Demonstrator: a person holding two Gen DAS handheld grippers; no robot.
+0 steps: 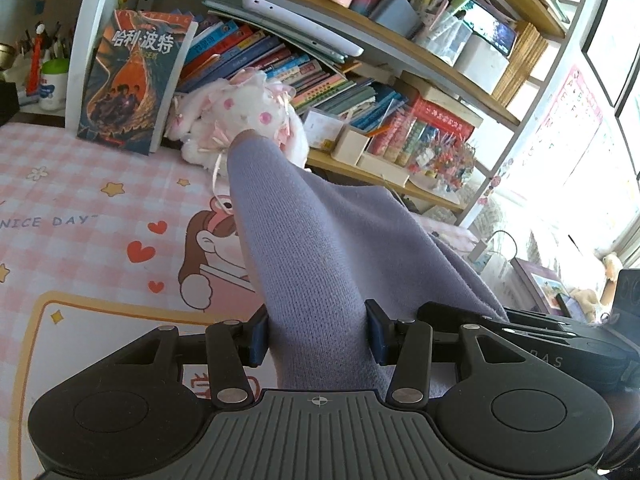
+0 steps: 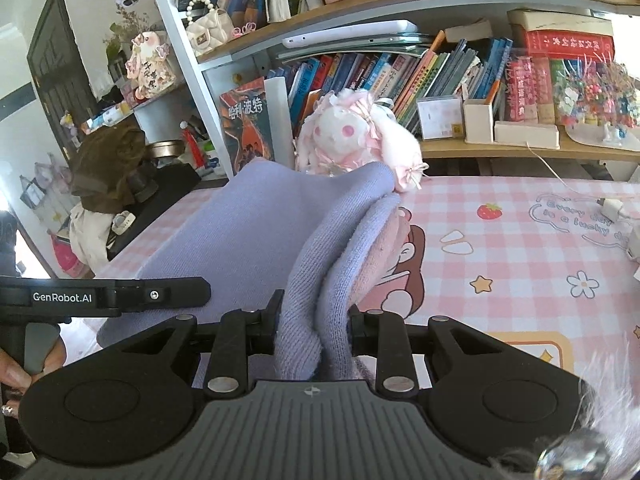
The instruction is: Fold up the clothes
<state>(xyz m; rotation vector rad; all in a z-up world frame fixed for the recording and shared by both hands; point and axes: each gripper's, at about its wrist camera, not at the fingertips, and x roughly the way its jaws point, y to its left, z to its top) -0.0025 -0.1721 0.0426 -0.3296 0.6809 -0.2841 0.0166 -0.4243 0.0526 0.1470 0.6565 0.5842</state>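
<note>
The lavender knit garment (image 1: 320, 248) hangs above the pink checked mat (image 1: 88, 184), running toward twelve o'clock. The left gripper (image 1: 318, 334) and right gripper (image 2: 314, 330) each clamp a bunched edge. It looks soft, light and floppy, so edges or corners seem the best holds.

Left gripper (image 1: 318, 338): pointing forward and downward, jaws part-way closed, both blue pads pressed against a bunch of lilac sweater (image 1: 316, 248) held between them.
Right gripper (image 2: 314, 330): pointing forward and downward, jaws narrow, clamped on a thick fold of the same sweater.
Left hand (image 2: 18, 364): seen at the lower left edge of the right wrist view, fingers wrapped around the left gripper's handle.
Spacing: the two grippers sit side by side, near each other.
</note>
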